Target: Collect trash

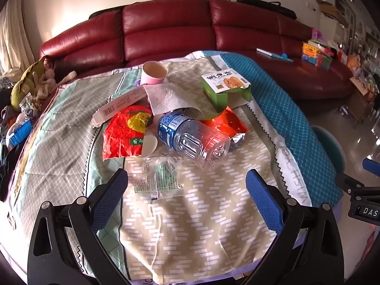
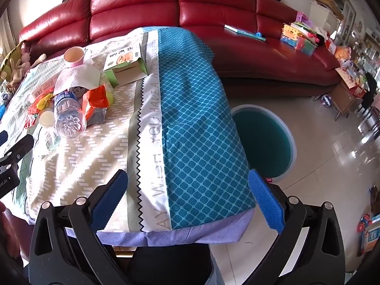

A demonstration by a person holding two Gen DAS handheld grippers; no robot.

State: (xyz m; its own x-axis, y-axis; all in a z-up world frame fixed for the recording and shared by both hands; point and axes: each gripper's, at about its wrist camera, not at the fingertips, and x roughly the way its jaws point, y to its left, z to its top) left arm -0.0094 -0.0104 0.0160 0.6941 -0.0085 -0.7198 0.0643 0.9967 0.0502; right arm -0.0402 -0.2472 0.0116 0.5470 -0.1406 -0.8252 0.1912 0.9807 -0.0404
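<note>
hovering above patterned cloth (image 1: 213,225), left gripper (image 1: 187,185) jaws wide, empty. right gripper (image 2: 187,187) likewise wide, empty. trash clustered mid-table: plastic bottle (image 1: 192,140) on side, red wrapper (image 1: 123,137), green box (image 1: 225,87), pink cup (image 1: 154,73). teal bin (image 2: 263,137) on floor beside table.

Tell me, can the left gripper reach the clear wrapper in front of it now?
Probably yes. The left gripper is open, the clear wrapper lies flat on the tablecloth just ahead between its fingers, and nothing covers it.
</note>
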